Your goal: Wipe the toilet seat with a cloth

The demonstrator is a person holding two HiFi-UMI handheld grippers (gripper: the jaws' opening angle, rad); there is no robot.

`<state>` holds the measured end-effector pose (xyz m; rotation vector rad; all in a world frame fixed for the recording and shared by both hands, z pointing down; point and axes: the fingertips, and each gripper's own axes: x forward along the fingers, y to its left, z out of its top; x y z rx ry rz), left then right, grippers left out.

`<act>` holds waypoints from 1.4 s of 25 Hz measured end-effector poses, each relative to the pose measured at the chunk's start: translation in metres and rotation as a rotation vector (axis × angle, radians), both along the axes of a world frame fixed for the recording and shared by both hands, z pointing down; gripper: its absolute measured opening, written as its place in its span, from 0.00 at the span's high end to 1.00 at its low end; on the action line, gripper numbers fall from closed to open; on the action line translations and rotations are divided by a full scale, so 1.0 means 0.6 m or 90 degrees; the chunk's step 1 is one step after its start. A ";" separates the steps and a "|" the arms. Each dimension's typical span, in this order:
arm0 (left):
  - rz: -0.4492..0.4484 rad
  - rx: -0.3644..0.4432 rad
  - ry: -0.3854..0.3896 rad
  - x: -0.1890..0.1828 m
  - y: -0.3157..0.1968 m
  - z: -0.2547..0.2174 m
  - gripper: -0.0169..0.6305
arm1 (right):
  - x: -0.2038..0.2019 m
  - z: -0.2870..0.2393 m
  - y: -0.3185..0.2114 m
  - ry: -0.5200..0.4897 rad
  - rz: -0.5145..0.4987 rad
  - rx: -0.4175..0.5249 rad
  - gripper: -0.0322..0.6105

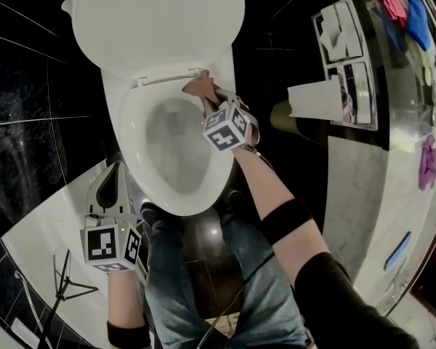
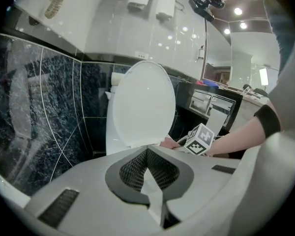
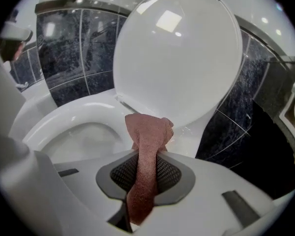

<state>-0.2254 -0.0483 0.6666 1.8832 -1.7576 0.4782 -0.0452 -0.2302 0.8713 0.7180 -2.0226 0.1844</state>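
- Right gripper [image 1: 206,99]: jaws clamped on the pink cloth [image 3: 146,141], which bunches out beyond the tips.
- Cloth: resting on the rear right of the toilet seat [image 1: 133,118], just beside the hinge of the raised lid [image 1: 156,20].
- Judgement: from the cloth, the seat's ring runs forward toward the person along its long axis.
- Left gripper [image 1: 110,186]: jaws together and empty, off the seat's front left and well apart from it. The right gripper is nearer.

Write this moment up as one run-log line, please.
right claw: shut on pink cloth | cloth: at toilet seat rear | lid: up | left claw: empty, held aside
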 end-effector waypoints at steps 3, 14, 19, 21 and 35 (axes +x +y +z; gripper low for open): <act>0.008 0.010 -0.002 0.005 -0.005 -0.009 0.97 | 0.019 0.015 0.013 0.067 -0.092 0.018 0.81; 0.004 0.008 0.008 0.011 0.006 -0.012 0.97 | 0.042 0.061 0.126 0.182 -0.342 -0.046 0.80; -0.009 0.002 0.014 0.006 0.027 -0.020 0.97 | 0.054 0.070 0.197 0.185 -0.356 -0.095 0.80; -0.013 0.000 0.016 0.006 0.037 -0.025 0.97 | 0.061 0.071 0.227 0.182 -0.349 -0.111 0.80; -0.029 -0.010 0.020 -0.013 0.109 -0.052 0.97 | 0.055 0.055 0.456 0.120 -0.198 -0.206 0.80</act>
